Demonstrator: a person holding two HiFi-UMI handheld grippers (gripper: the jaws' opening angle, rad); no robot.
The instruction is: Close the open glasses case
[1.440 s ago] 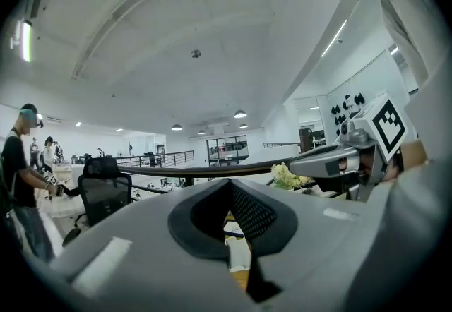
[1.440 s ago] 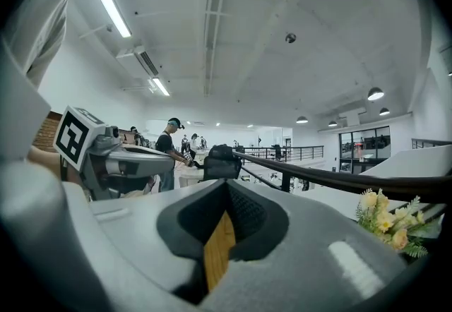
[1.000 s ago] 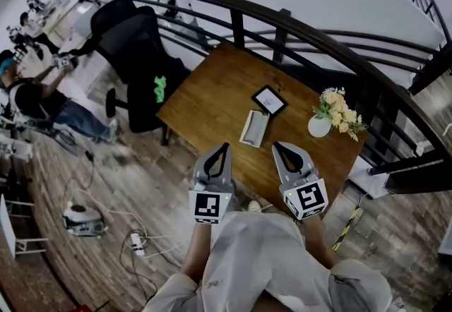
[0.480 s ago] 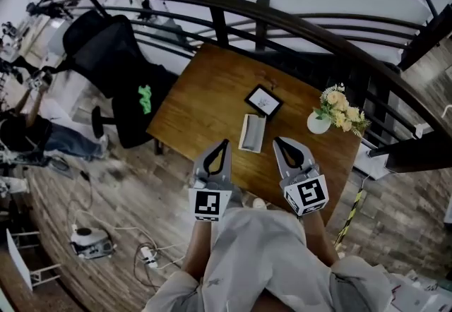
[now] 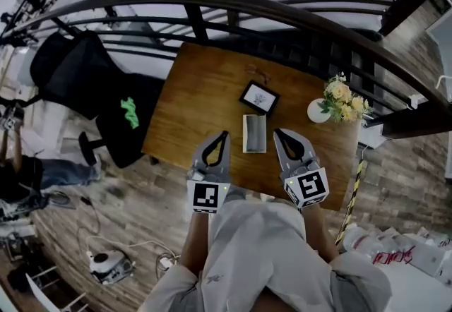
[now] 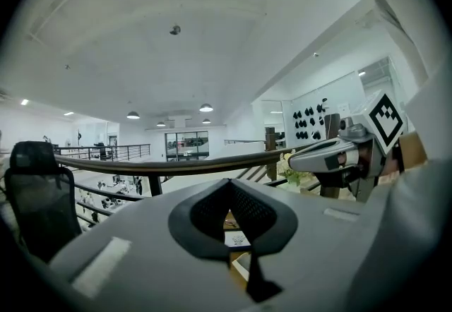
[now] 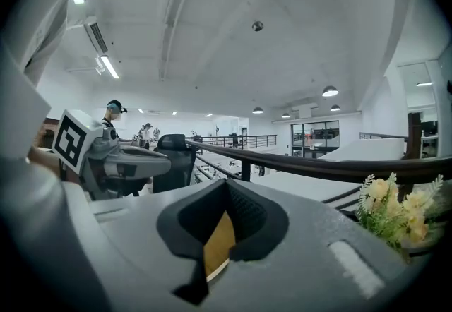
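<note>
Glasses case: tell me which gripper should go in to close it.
Left, probably. The glasses case lies between both shut grippers, about equally near, but the left gripper sights it through its jaws; the right gripper sights only the table.

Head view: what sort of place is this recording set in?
Likely a mezzanine in an open-plan office or lab: a wooden table stands by a curved railing, with a black office chair beside it.

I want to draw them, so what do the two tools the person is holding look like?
The left tool and right tool are grey pointed shells with black ribbed pads inside. Each carries a white cube with black square markers. The person's clothes are pale.
</note>
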